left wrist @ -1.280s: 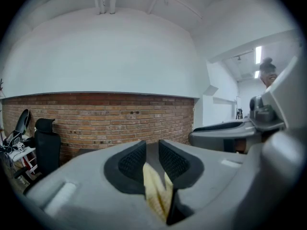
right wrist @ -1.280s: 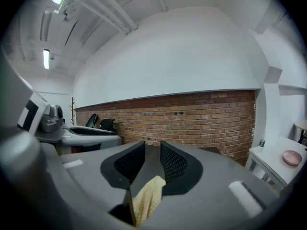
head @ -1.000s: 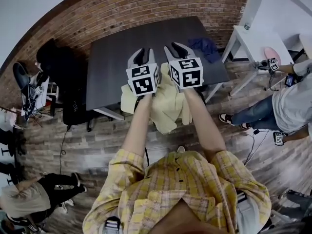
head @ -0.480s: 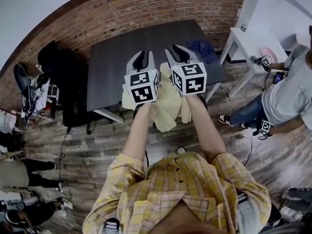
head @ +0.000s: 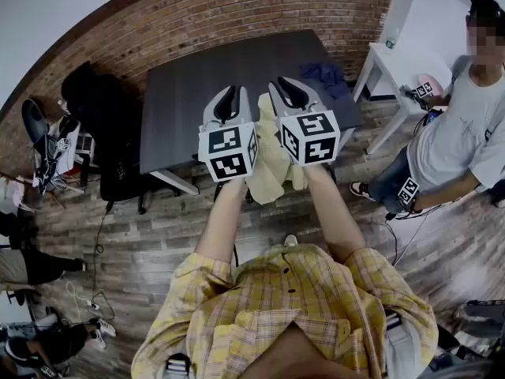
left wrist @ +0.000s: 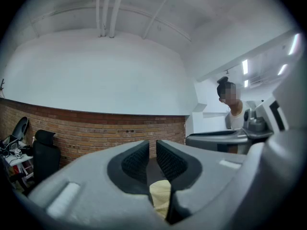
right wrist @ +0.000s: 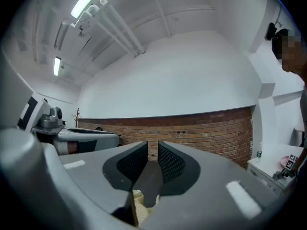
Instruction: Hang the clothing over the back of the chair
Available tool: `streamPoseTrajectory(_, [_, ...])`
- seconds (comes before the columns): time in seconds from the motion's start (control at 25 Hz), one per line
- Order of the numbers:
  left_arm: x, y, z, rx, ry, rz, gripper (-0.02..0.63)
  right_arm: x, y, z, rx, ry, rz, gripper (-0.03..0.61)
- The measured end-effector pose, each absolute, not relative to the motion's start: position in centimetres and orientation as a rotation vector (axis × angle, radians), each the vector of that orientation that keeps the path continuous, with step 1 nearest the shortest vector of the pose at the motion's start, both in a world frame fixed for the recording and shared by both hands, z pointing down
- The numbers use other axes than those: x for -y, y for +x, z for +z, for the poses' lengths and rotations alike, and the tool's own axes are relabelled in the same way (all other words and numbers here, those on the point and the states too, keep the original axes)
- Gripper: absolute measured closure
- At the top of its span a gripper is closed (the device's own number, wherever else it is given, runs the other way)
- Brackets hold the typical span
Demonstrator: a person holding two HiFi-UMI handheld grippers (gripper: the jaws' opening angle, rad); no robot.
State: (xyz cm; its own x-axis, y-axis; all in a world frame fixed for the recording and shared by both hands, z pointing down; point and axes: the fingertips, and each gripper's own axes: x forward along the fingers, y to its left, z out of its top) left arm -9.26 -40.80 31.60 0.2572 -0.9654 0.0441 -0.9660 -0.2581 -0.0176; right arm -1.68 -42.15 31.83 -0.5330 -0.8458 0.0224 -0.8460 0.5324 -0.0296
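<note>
— Where's the yellow garment (head: pixel 272 164) relative to the tongs?
— Straight below and between them; it hangs from the jaws in the middle of the head view, its long axis running down the frame toward the person, in front of the near edge of the dark table (head: pixel 189 77)

— And the grips?
— The left gripper (head: pixel 229 95) has its jaws drawn close with a fold of the yellow cloth (left wrist: pixel 160 195) nipped at their root; the right gripper (head: pixel 289 87) has just been closing, and pale cloth (right wrist: pixel 140 201) sits low between its jaws, so I judge that it pinches the garment too

— Which hand is nearer?
— Neither; they sit side by side at the same height, both pointing level toward the brick wall (head: pixel 237 10)

— And the chair back?
— I can't pick it out; it may be hidden beneath the cloth; the only seat I see is a black chair (head: pixel 99 129) well off at the left of the frame; whichever it is, the garment must travel as a span held by both hands
</note>
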Motion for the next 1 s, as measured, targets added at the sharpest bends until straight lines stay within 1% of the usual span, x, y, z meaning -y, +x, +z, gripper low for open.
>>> streamPoseTrajectory(0.08, [39.9, -9.2, 31.4, 1.9, 2.489, 0.06, 0.571, 41.2, -1.9, 31.8, 2.753, 1.51, 0.05, 0.55])
streamPoseTrajectory(0.16, [39.2, -9.1, 31.3, 1.901, 2.491, 0.051, 0.594, 40.4, -2.0, 31.7, 2.754, 1.512, 0.04, 0.561])
streamPoseTrajectory(0.24, [38.4, -9.1, 31.2, 1.903, 2.489, 0.047, 0.615, 39.7, -1.9, 31.6, 2.754, 1.524, 0.03, 0.588])
streamPoseTrajectory(1.0, [32.0, -7.4, 31.2, 1.852, 2.559, 0.003, 0.617, 32.9, -1.0, 31.4, 2.78, 1.594, 0.022, 0.588])
